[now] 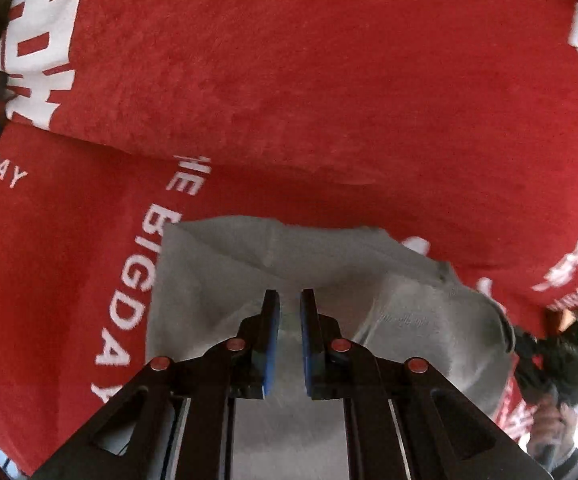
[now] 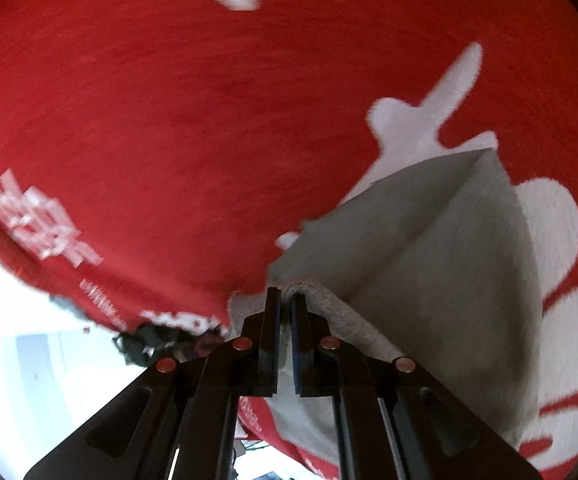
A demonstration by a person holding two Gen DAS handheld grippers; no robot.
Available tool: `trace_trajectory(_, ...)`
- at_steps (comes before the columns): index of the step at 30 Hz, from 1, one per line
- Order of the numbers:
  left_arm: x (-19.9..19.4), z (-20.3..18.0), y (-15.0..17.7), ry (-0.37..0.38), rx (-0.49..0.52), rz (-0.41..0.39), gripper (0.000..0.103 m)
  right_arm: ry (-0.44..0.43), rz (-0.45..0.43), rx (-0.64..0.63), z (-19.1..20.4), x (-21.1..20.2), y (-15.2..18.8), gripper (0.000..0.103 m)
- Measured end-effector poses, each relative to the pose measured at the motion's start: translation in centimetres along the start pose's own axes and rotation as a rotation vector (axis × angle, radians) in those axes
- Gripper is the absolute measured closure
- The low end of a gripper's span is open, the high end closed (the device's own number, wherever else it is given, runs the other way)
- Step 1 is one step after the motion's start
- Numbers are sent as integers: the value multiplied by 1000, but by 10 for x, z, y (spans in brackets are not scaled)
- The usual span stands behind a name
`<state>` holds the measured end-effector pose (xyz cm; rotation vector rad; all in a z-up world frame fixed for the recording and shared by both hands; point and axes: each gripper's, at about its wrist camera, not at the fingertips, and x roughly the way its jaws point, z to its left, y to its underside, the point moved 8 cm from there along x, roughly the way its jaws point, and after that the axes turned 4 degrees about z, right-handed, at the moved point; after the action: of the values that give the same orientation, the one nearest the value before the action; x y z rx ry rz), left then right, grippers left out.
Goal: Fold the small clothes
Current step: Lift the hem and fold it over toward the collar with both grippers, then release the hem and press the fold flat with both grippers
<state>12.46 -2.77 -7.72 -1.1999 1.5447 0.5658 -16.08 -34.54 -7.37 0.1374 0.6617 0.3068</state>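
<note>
Over red cloth (image 1: 289,80), grey garment (image 1: 217,264) pinched by left gripper (image 1: 290,300), right gripper (image 2: 285,300)

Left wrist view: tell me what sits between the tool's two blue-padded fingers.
In the left wrist view, light grey fabric of the small garment sits pinched between the left tool's fingers, above the red printed cloth.

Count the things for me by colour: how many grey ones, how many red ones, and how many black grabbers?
Grey: 1, the grey garment, pinched by both grippers.
Red: 1, the red cloth with white print under it.
Black: 2, the left gripper and the right gripper, both shut on the garment.
Total: 4
</note>
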Motion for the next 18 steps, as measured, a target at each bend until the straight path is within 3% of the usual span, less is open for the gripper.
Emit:
trace_trajectory(3,11,11,-6,-85,-35,19,92,19,3,58,-15,11,-9,97)
trace_trajectory(5,11,17,-7,-124,-38,27,92,-24,-3,123,-22,14,-13,94)
trace_trajectory(8,3,17,-7,-141,-14,28,92,-51,-26,148,-19,8,-19,92)
trace_trajectory(10,-4,12,-4,-133,13,20,92,-28,-37,97,-10,2,-20,83)
trace_trajectory(14,-6,-11,10,-56,97,47,92,80,5,-124,23,0,-12,80)
trace_trajectory(18,21,-33,26,-69,194,112,91,369,48,-375,35,19,-7,80)
